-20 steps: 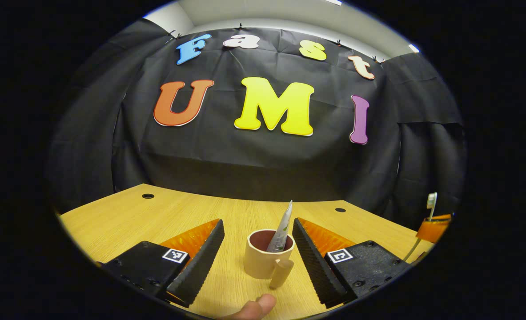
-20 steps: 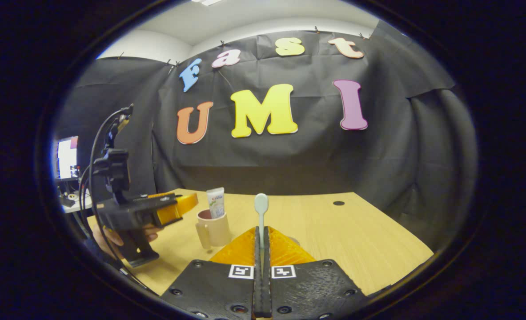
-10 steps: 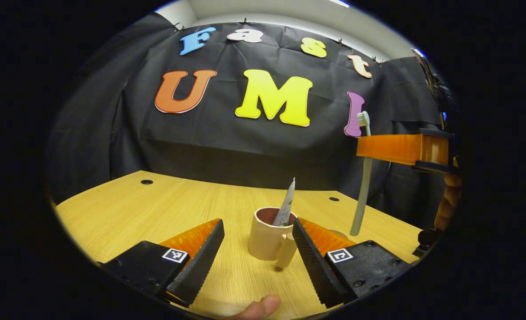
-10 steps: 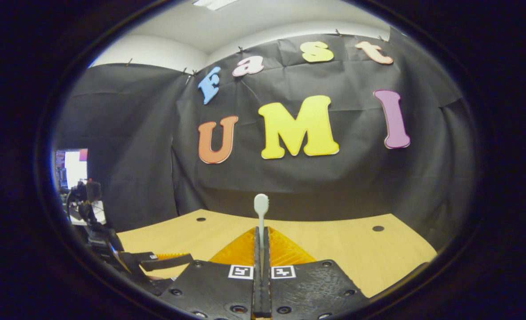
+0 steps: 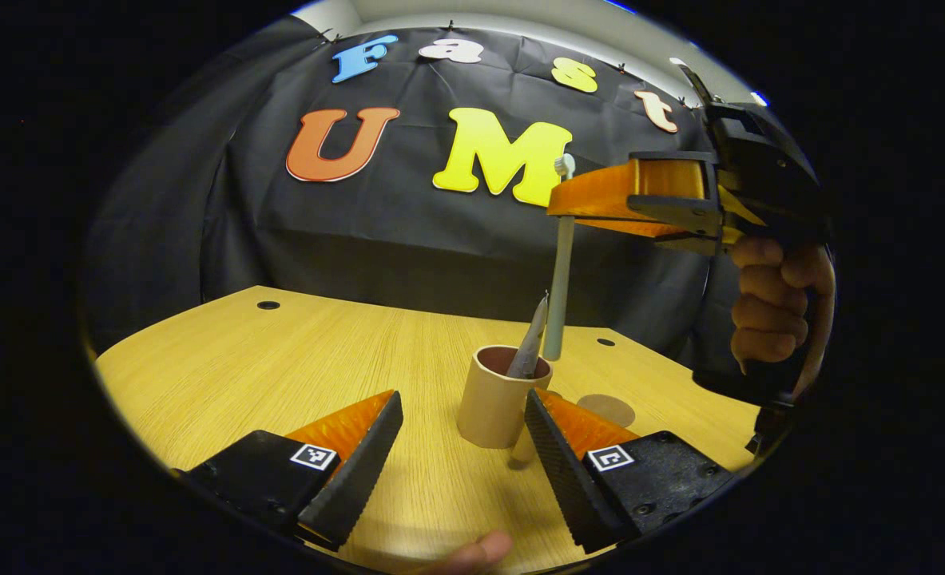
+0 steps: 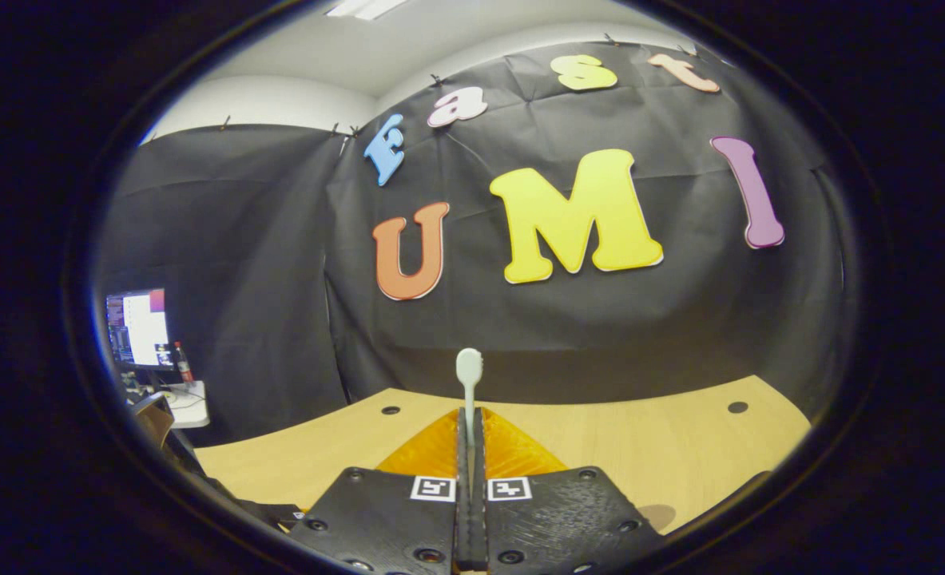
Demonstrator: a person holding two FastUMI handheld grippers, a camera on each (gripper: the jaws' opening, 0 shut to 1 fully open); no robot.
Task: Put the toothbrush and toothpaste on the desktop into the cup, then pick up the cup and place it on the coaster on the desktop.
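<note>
Two fingers of my right gripper [image 5: 561,196] pinch the pale plastic toothbrush [image 5: 557,295] upright just above the beige ceramic cup [image 5: 498,395]; my left gripper [image 5: 462,455], spread, flanks that cup.

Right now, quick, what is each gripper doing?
Left gripper: open, holding nothing, beside the cup.
Right gripper: shut on the toothbrush.

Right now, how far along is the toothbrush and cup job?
Done: the toothpaste stands in the cup. In hand: the right gripper is shut on the toothbrush, holding it upright with its lower end just above the cup's rim. Left: drop it in, then carry the cup to the coaster, which lies bare beside it. The left gripper is open.
</note>
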